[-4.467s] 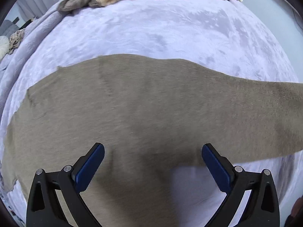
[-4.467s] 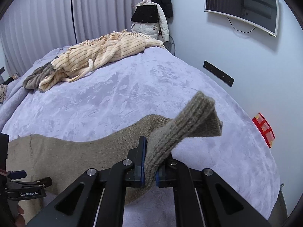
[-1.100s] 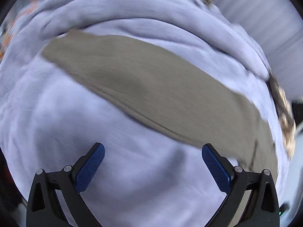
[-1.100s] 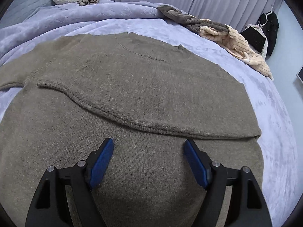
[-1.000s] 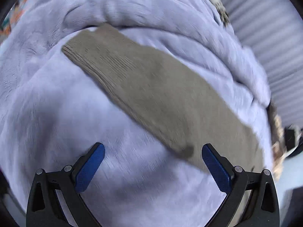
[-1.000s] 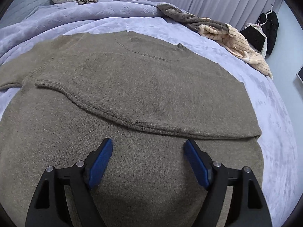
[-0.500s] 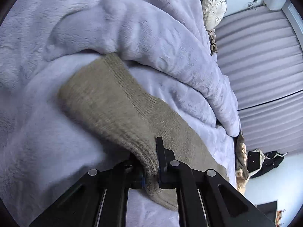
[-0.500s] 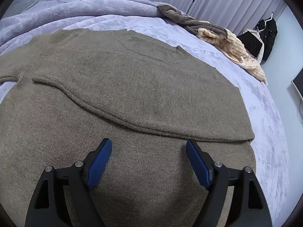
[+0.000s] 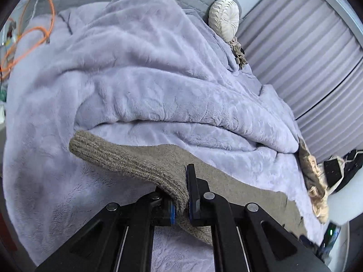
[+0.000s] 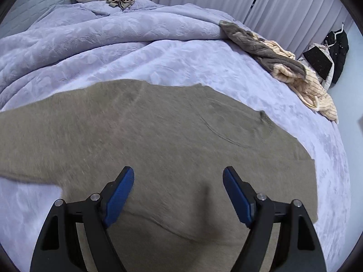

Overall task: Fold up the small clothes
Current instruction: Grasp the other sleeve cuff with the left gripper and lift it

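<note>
The left gripper (image 9: 181, 208) has its jaws closed on the ribbed cuff (image 9: 118, 156) of the sleeve of a taupe knit sweater (image 10: 172, 136), and the cuff stands out past the fingers to the upper left, lifted off the lilac blanket (image 9: 140, 86). From the pinched place the sleeve runs away to the right and behind the fingers, so its long axis goes from the cuff toward the body of the sweater; the fold probably must carry the cuff along this line, over the body. The right gripper (image 10: 178, 195) is wide open and holds nothing; it hangs above the sweater body, which lies flat just ahead of and under its fingers. The left hand is therefore the one at the sleeve, and the right is nearer to the body. The left wrist view shows the grip itself and the bunched blanket beyond the cuff, but little of the body. The right wrist view shows the body spread wide, its neckline (image 10: 265, 120) ahead and to the right, and a pile of other knitwear (image 10: 290, 72) well apart at the bed edge; the held cuff is not visible there.
</note>
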A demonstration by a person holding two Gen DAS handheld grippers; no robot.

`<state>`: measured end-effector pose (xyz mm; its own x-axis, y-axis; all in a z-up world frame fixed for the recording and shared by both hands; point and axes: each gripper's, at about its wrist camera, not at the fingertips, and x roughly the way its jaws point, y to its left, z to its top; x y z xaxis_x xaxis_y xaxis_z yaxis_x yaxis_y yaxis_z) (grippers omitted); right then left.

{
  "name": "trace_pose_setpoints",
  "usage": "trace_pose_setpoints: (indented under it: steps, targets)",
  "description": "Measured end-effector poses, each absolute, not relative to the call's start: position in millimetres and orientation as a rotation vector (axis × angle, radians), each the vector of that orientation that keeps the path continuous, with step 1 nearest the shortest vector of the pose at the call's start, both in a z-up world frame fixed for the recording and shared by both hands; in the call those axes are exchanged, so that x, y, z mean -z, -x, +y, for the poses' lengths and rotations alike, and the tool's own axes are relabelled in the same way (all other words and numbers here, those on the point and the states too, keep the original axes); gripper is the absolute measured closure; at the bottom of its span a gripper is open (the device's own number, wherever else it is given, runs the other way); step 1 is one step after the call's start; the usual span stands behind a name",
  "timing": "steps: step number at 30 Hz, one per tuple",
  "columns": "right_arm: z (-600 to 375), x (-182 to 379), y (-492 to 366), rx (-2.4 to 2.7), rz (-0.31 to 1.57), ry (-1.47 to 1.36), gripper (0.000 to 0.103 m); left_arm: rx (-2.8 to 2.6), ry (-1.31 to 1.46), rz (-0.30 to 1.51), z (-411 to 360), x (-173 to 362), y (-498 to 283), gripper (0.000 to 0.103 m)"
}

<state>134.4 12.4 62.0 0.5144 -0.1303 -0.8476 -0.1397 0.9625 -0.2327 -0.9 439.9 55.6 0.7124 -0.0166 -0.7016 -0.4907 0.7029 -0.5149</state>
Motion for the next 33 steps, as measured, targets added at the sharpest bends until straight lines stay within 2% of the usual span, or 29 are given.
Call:
trace_pose_setpoints:
  steps: [7,11,21,33]
  targets:
    - [128,-27,-158,-0.119,1.129,0.364,0.020,-0.306,0.646,0.774,426,-82,-6,0.094]
    - [147,-46,-142,-0.345,1.131,0.238,0.020,-0.280,0.613,0.789,415,-98,-14,0.094]
    - [40,-79,-147,-0.117,1.126,0.236,0.020,-0.183,0.511,0.876,327,-138,-58,0.094]
    - [-67,-84,-134,-0.025,1.176,0.187,0.020,-0.072,0.335,1.020,175,-138,-117,0.094]
